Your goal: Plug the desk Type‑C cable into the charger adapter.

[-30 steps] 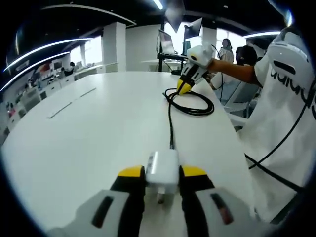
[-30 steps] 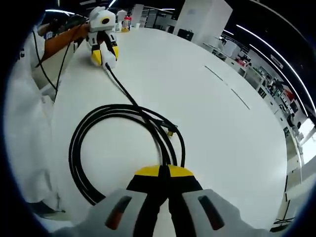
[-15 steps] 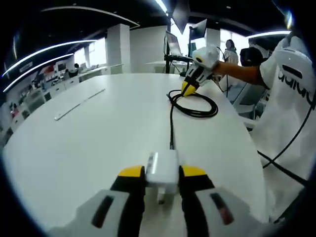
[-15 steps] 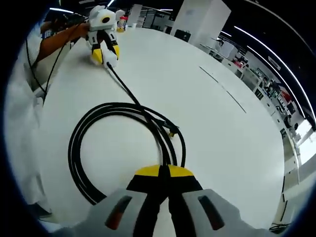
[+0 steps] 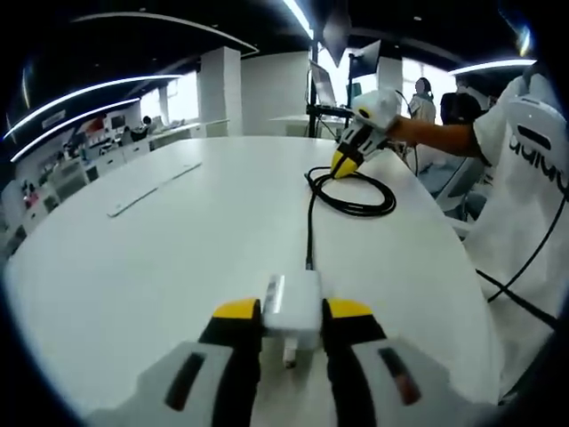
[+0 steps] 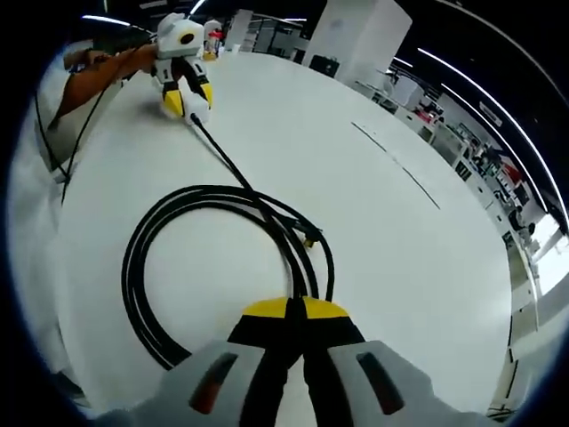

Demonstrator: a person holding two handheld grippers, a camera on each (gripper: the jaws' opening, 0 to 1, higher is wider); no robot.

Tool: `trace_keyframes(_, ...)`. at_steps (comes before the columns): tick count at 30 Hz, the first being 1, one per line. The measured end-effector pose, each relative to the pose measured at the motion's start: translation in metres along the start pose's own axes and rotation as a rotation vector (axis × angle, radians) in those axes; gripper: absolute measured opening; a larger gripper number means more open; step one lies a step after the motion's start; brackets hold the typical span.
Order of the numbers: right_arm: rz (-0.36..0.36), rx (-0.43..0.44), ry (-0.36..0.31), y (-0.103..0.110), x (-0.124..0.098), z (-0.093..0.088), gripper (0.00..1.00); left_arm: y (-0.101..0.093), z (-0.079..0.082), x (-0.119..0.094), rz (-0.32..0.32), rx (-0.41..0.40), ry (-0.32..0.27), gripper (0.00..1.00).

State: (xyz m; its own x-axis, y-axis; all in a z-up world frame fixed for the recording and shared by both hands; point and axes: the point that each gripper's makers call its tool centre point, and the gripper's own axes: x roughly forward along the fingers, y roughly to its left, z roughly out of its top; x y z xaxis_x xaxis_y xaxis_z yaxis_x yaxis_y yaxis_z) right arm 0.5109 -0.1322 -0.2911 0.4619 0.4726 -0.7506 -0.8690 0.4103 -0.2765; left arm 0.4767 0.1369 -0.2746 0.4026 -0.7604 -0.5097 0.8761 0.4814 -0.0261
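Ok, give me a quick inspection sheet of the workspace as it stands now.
Surface: white table, bare around the work.
Job's things: white adapter between the left gripper's jaws; black cable runs into its far end and looks plugged in.
Clutter: flat strip lying on the table.
Grippers: left gripper shut on adapter; right gripper shut on the cable at the coil.
Cables: cable coiled in a loop by the right gripper.
Surroundings: open office; person's white sleeve at the table's edge.
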Motion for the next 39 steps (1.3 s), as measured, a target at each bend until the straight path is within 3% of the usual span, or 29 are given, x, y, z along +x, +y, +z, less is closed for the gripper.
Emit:
trace_keyframes(11, -0.019, -0.005, -0.003, -0.019, 0.012, 0.008, 0.02, 0.021, 0.004, 0.004, 0.02, 0.0, -0.005, 0.25)
trace_keyframes(18, -0.036, -0.006, -0.005, -0.028, 0.02, 0.012, 0.02, 0.018, 0.008, 0.01, 0.028, -0.007, -0.012, 0.25)
trace_keyframes(39, -0.084, -0.026, -0.003, -0.06, 0.041, 0.026, 0.02, 0.064, 0.018, 0.02, 0.049, -0.022, -0.04, 0.25)
